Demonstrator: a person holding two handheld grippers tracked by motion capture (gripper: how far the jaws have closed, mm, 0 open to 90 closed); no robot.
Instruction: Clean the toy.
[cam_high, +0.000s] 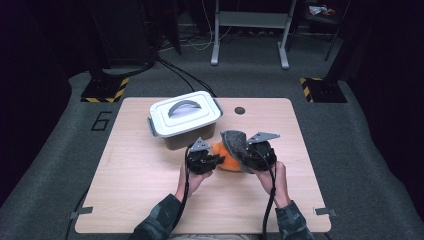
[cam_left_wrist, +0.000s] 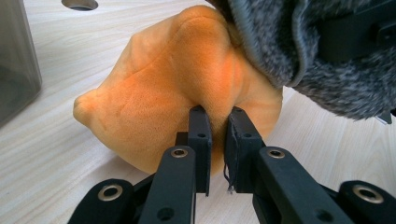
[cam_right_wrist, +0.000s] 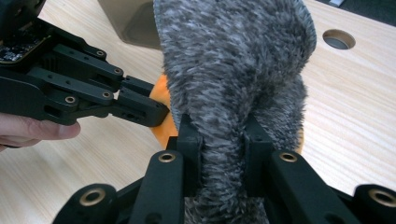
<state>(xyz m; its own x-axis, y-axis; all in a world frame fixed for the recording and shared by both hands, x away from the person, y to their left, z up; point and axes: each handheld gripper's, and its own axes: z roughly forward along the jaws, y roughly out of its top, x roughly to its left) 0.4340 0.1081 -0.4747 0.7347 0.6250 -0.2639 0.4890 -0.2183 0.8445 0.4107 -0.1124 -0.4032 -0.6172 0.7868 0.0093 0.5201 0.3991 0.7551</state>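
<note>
Left gripper (cam_left_wrist: 218, 128) pinching orange plush (cam_left_wrist: 163, 93), right gripper (cam_right_wrist: 223, 140) gripping grey fleece (cam_right_wrist: 233, 60), lidded box (cam_high: 185, 119) behind

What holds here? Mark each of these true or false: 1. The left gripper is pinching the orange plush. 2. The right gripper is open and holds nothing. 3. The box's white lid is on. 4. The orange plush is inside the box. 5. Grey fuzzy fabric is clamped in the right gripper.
1. True. The left gripper has its jaws closed on a fold of the orange plush.
2. False. The right gripper is shut on the grey fuzzy fabric.
3. True. The white lid sits closed on the box, handle folded flat.
4. False. The plush lies on the table, in front of the box.
5. True. The fabric runs up between its jaws.
</note>
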